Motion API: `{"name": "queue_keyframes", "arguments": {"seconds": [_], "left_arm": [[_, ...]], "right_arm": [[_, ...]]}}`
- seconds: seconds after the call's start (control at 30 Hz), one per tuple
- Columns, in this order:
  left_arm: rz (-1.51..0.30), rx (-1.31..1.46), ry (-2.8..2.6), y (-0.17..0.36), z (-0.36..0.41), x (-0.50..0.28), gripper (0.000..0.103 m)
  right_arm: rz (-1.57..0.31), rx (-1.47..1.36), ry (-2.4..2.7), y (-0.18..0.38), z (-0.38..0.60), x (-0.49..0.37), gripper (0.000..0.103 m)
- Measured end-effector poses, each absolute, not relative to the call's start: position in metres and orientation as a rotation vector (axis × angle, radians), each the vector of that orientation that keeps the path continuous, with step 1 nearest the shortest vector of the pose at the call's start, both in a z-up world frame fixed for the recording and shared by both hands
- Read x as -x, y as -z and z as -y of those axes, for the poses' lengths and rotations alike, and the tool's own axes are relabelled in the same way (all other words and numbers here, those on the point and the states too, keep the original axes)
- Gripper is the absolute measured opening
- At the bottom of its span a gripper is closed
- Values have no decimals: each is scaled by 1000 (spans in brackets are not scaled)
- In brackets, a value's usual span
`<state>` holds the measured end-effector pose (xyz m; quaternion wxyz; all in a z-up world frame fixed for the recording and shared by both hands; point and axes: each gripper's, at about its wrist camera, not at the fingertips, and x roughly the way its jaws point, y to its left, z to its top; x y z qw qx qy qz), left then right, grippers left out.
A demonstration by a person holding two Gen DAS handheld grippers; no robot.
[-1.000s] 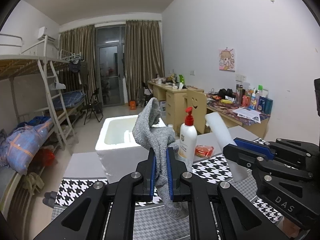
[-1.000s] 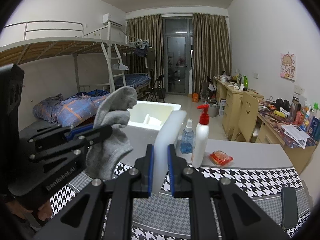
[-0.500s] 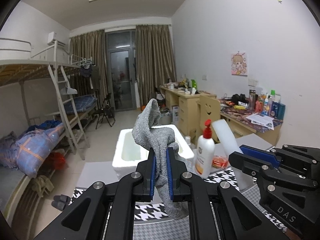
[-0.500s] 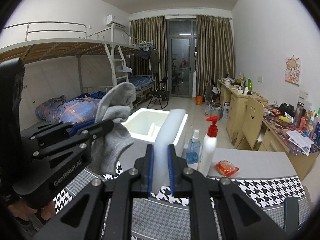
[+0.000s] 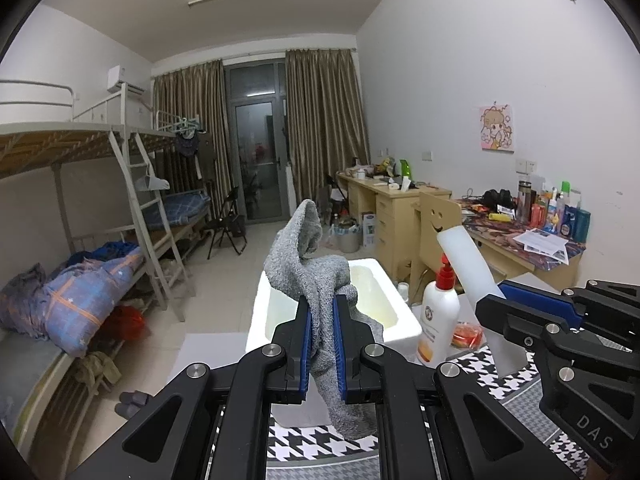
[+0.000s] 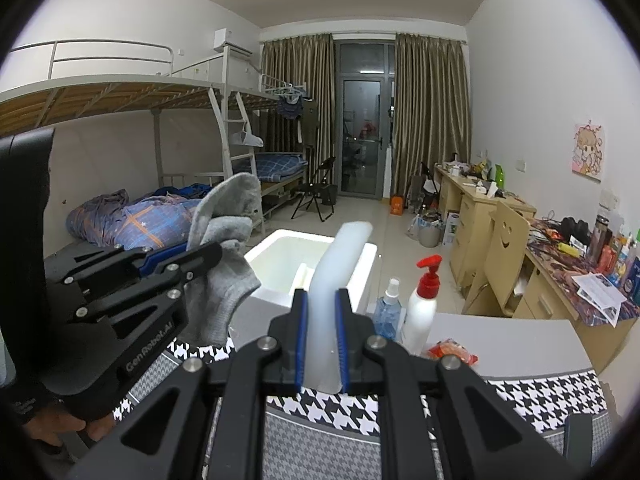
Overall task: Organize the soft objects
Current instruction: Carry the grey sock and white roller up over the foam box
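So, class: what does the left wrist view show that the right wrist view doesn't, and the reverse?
Only the left wrist view shows the dark slippers on the floor. Only the right wrist view shows the blue spray bottle and the person's hand. Both show the grey sock clamped in the left gripper, the white foam strip in the right gripper, and the white foam box.

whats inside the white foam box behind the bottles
The white foam box looks mostly bare, with a small white block by its near wall. The near floor is hidden by the white strip.

table [image 6: 520,340]: houndstooth cloth [image 6: 540,396]; pump bottle [image 6: 420,312]; spray bottle [image 6: 387,312]; red packet [image 6: 452,351]
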<state>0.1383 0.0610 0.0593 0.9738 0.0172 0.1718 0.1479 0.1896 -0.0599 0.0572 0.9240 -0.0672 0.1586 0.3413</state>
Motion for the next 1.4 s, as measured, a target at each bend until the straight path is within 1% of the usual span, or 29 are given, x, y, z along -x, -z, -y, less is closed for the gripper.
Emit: {"name": "queue_keyframes", "arguments": {"seconds": [0.6, 1.4], "left_arm": [[-351, -32, -328, -62, -78, -168, 10], [-429, -1, -310, -49, -107, -214, 10]], "right_arm": [[-304, 149, -684, -62, 37, -215, 17], [-384, 161, -663, -57, 10, -257, 16]]}}
